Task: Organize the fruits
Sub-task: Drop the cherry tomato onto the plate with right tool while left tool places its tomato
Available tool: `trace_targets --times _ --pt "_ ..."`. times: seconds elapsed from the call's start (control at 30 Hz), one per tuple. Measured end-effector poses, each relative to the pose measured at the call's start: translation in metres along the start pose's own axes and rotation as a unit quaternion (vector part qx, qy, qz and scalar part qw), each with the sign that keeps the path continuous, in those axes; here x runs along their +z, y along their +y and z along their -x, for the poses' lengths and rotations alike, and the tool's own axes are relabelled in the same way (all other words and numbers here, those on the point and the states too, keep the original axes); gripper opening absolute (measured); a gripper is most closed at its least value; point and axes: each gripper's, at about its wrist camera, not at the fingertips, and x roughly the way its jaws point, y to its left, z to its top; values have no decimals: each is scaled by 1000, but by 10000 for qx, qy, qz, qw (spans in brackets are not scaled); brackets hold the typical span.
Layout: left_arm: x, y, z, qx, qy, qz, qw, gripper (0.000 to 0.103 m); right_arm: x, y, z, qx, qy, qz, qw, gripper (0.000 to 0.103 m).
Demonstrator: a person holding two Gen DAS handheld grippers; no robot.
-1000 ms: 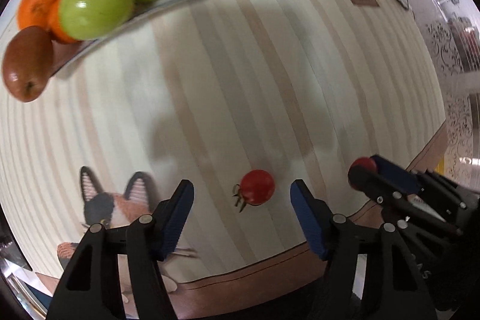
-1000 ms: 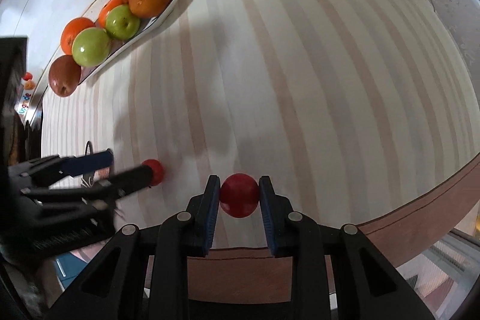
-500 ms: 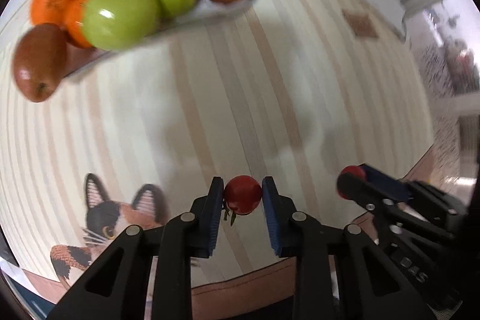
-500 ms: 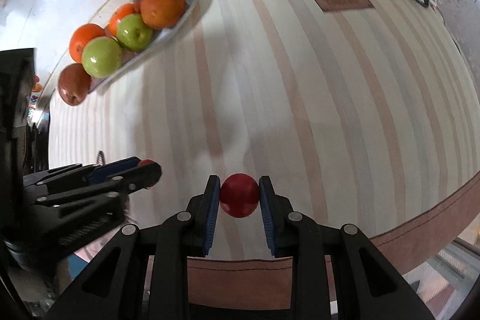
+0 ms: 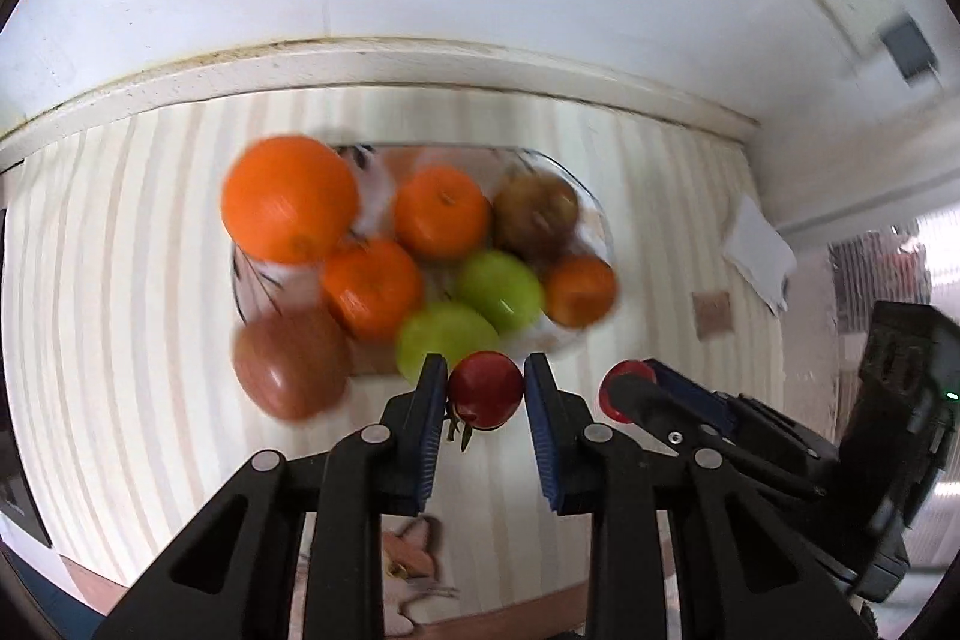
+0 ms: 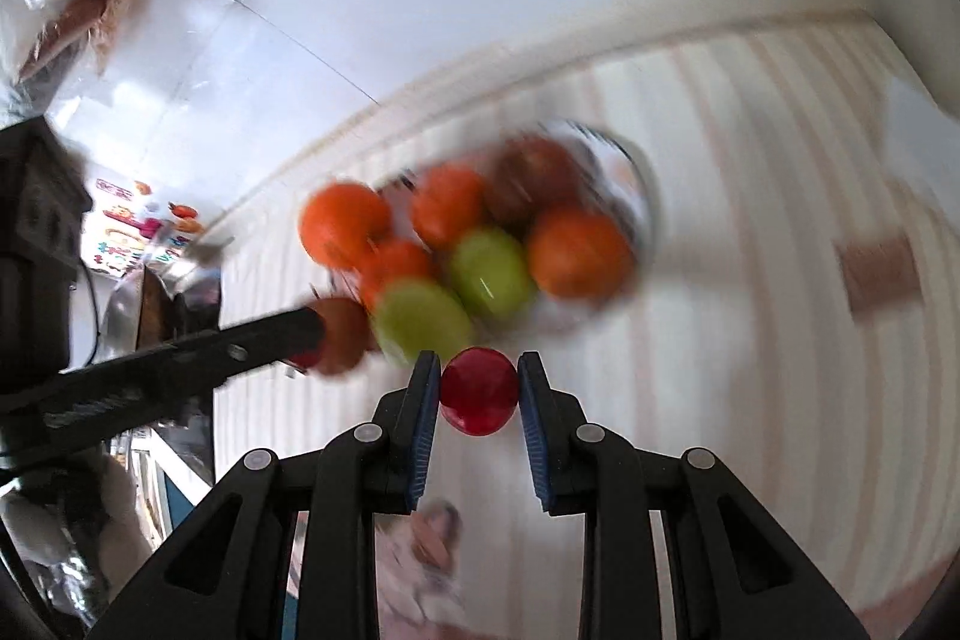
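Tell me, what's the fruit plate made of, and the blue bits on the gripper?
The plate looks like glazed ceramic or glass: white, shiny, with dark painted marks. Blur leaves it open. The blue pads on the left gripper look like ribbed rubber, matte, with fine grooves.

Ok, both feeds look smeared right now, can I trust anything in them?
Left wrist view: fruit plate slightly motion-blurred, the tomato in the left gripper sharp. Right wrist view: heavier blur across fruit and striped table, its tomato in the right gripper crisp. Fisheye bends edges.
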Motion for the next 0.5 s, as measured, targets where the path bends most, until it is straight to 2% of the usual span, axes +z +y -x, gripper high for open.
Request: trace_targets --times 0.13,0.23,0.5 --pt "29 18 -26 140 372 201 9990 24 34 10 -34 71 234 117 9996 29" --pt "45 23 -41 219 557 308 9977 24 47 10 -51 14 403 234 9989 29" --pt "50 33 -60 319 814 463 9951 24 59 7 -73 -330 523 421 9972 31"
